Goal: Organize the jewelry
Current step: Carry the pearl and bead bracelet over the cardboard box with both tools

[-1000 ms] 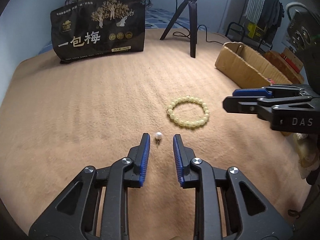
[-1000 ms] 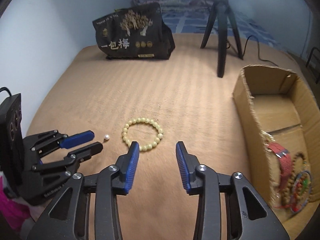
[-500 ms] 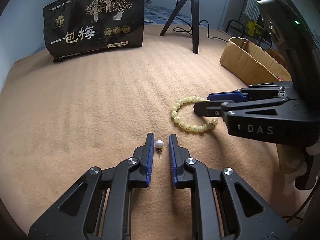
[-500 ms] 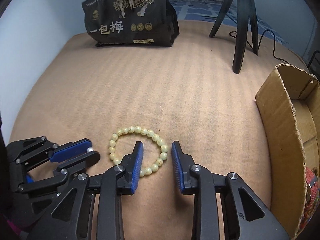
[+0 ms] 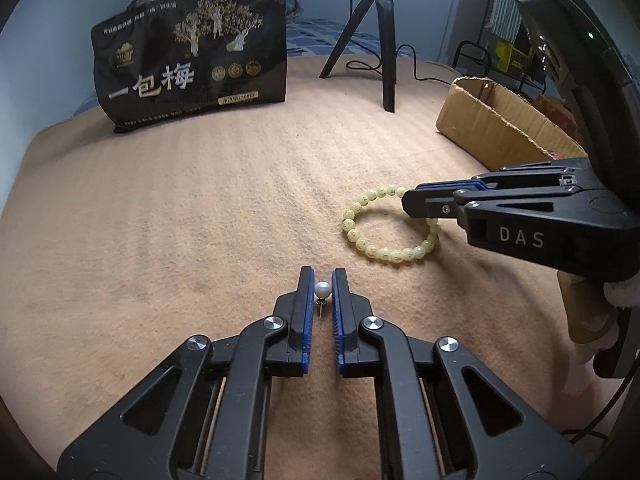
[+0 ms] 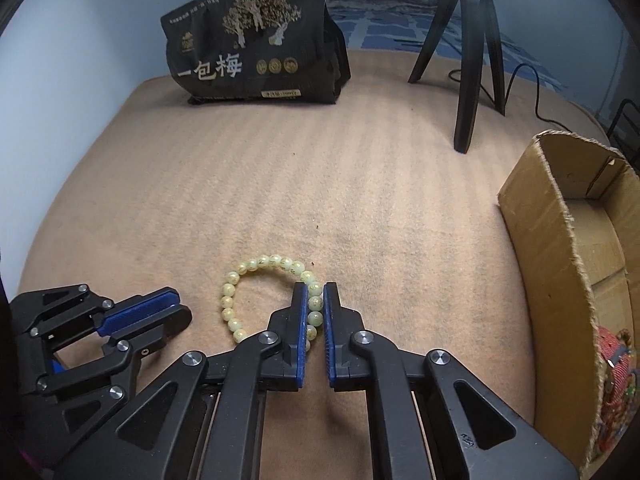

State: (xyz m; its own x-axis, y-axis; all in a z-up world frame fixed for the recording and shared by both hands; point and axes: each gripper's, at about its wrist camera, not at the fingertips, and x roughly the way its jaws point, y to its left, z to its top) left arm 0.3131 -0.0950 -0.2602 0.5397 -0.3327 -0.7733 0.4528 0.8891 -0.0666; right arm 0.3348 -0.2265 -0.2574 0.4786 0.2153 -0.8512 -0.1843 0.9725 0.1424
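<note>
A small white pearl stud earring (image 5: 322,291) lies on the tan blanket, and my left gripper (image 5: 322,280) is shut on it, both blue pads against the pearl. A pale yellow bead bracelet (image 5: 362,245) lies just to the right; it also shows in the right wrist view (image 6: 234,278). My right gripper (image 6: 315,294) is shut on the bracelet's right side, beads pinched between its pads. The right gripper shows from the side in the left wrist view (image 5: 424,202). The left gripper shows low left in the right wrist view (image 6: 160,308).
An open cardboard box (image 6: 560,248) stands at the right with colourful bracelets (image 6: 614,364) inside; it also shows in the left wrist view (image 5: 492,120). A black snack bag (image 5: 192,60) and a black tripod (image 5: 384,32) with cable stand at the back.
Both grippers moved forward and down, then closed: the left onto the pearl earring, the right onto the bead bracelet's right side.
</note>
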